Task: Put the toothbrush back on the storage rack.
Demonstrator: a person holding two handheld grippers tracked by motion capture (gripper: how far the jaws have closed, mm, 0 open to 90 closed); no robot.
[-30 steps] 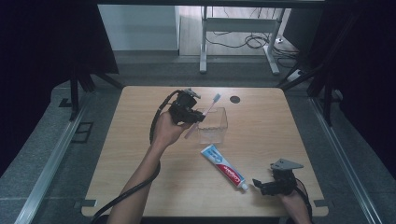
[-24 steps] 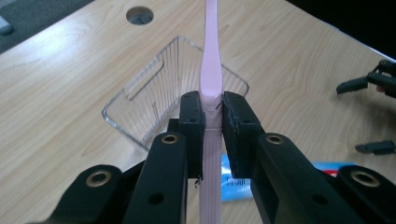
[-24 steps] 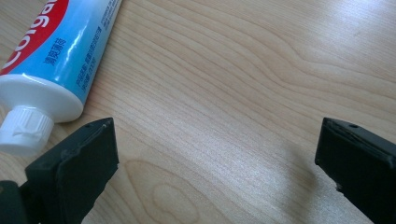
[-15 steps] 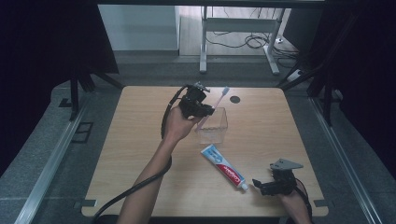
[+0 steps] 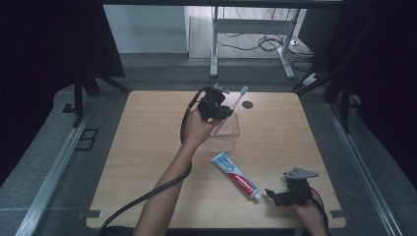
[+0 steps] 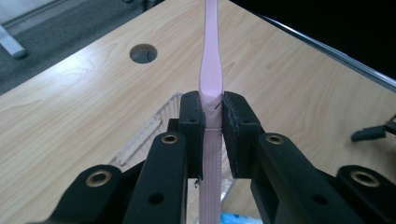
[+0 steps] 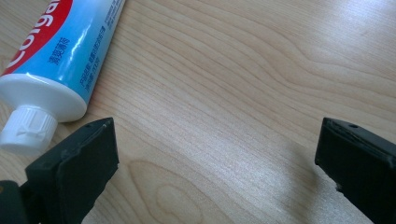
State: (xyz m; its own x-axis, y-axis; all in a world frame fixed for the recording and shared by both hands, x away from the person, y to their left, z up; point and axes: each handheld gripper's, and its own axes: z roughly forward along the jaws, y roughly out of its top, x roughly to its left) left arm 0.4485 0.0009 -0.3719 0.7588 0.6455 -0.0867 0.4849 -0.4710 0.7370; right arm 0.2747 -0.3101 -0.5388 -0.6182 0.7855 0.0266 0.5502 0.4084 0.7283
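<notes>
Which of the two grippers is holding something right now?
The left gripper, over the clear box: its jaws clamp the pink toothbrush by the handle. The right gripper rests wide open on the table beside the toothpaste tube, gripping nothing.

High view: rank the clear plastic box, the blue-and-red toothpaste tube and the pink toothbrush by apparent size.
1. Blue-and-red toothpaste tube and pink toothbrush: similar length; the toothbrush is partly hidden, so unranked.
2. Clear plastic box, shorter but wider.
</notes>
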